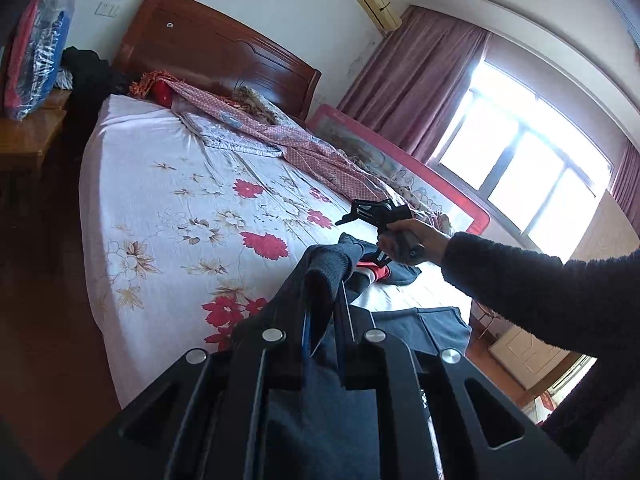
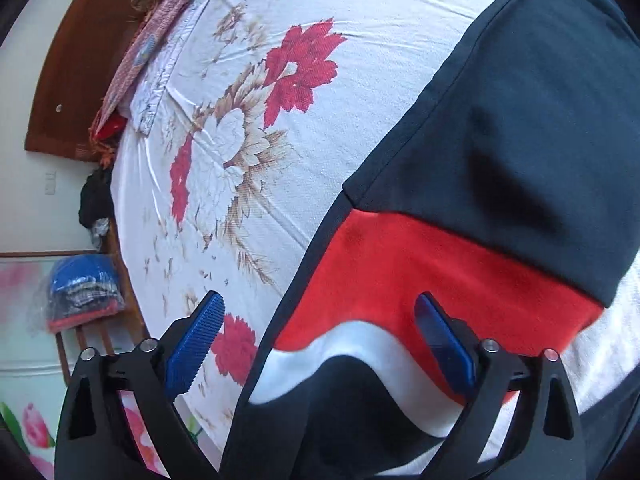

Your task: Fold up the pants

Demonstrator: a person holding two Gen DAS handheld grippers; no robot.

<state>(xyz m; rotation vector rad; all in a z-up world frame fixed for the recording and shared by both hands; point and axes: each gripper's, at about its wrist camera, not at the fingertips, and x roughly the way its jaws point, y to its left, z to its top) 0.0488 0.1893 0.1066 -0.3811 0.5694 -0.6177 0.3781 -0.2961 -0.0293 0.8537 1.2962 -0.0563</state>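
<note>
The pants [image 2: 500, 152] are dark navy with a red and white wavy band and lie on the bed's floral sheet [image 2: 240, 120]. My left gripper [image 1: 326, 312] is shut on a fold of the navy pants [image 1: 326, 276] and holds it lifted above the bed. My right gripper [image 2: 320, 332] is open, its blue pads [image 2: 196, 340] spread either side of the red and white band, just above the cloth. In the left wrist view the right gripper [image 1: 378, 236] sits in a hand over the pants' far end [image 1: 396, 272].
A pink patterned blanket [image 1: 304, 148] lies bunched along the bed's far side by a wooden headboard [image 1: 208, 48]. A pink bed rail [image 1: 400, 168] stands by the window. A nightstand [image 1: 28, 136] holds bagged clothes [image 1: 36, 48].
</note>
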